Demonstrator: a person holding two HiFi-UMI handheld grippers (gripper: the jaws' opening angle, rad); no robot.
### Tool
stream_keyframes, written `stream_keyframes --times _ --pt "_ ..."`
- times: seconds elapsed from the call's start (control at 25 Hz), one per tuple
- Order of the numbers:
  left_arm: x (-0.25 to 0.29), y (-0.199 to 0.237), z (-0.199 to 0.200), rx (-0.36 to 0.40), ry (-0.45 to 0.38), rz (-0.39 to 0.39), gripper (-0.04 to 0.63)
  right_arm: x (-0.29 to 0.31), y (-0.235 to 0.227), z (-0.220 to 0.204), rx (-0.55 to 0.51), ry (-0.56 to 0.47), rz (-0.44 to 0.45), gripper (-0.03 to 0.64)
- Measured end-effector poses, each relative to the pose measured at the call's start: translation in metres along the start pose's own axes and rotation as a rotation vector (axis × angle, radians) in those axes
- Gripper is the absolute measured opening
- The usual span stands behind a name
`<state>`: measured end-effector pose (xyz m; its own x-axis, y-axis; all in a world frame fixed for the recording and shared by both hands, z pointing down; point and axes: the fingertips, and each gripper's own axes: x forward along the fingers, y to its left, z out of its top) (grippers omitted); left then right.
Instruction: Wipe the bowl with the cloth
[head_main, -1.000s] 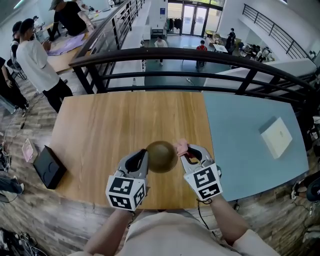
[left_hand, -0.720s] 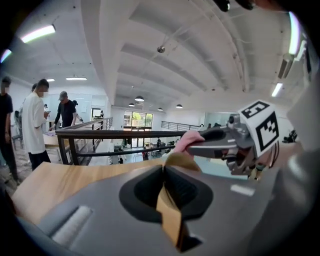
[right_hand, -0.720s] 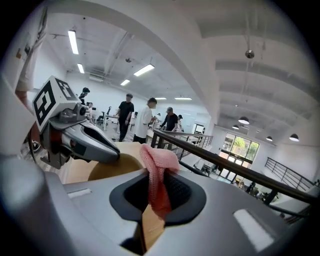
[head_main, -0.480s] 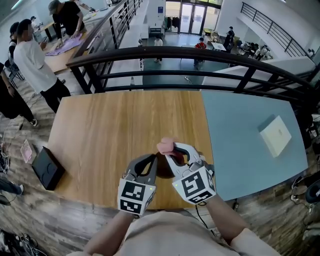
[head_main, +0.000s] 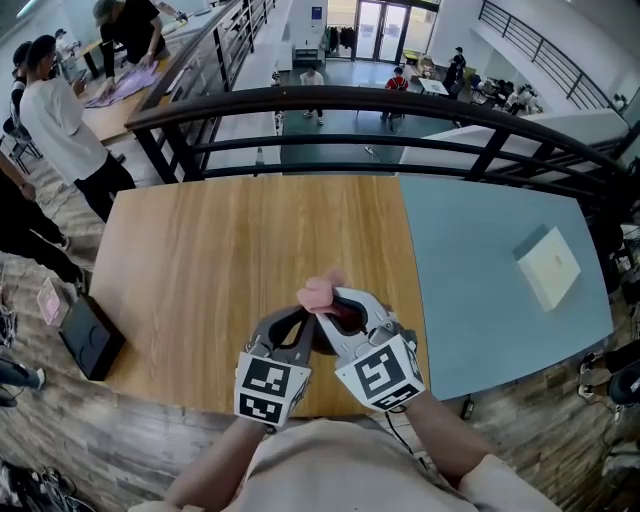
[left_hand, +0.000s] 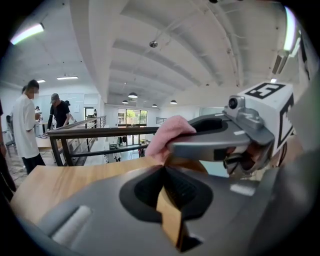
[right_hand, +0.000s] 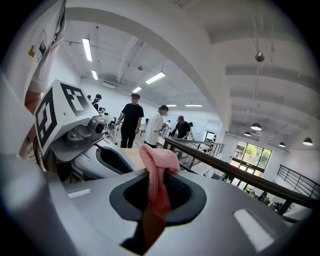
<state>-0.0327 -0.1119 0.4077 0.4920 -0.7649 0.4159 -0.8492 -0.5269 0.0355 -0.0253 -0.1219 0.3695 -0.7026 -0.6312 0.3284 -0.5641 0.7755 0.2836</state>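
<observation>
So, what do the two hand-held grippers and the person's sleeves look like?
Both the left gripper and the right gripper are grey plastic, with curved jaws that have dark oval cut-outs. Each carries a white cube with black square markers. The person's sleeves are light beige.

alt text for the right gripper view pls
The right gripper is shut on a pink mesh cloth, close up. The left gripper, with its marker cube, sits at left; people stand by a dark railing behind.

Open-plan workplace, mezzanine level: black railing (head_main: 330, 100), wooden table (head_main: 200, 260) just before it, people (head_main: 55, 105) at worktable (head_main: 116, 104) beyond it, lower hall (head_main: 345, 62) below it.
</observation>
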Motion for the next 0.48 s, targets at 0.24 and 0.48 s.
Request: stream_keyframes --times 0.24,0.48 --pt "0.002 0.012 -0.005 -0.060 0.016 0.007 0.011 -0.013 -0.034 -0.008 0.041 0.008 -0.106 0.040" --pt "0.017 0.033 -0.008 -0.110 0.023 0.019 0.011 -0.013 -0.056 -0.026 0.073 0.034 -0.161 0.040"
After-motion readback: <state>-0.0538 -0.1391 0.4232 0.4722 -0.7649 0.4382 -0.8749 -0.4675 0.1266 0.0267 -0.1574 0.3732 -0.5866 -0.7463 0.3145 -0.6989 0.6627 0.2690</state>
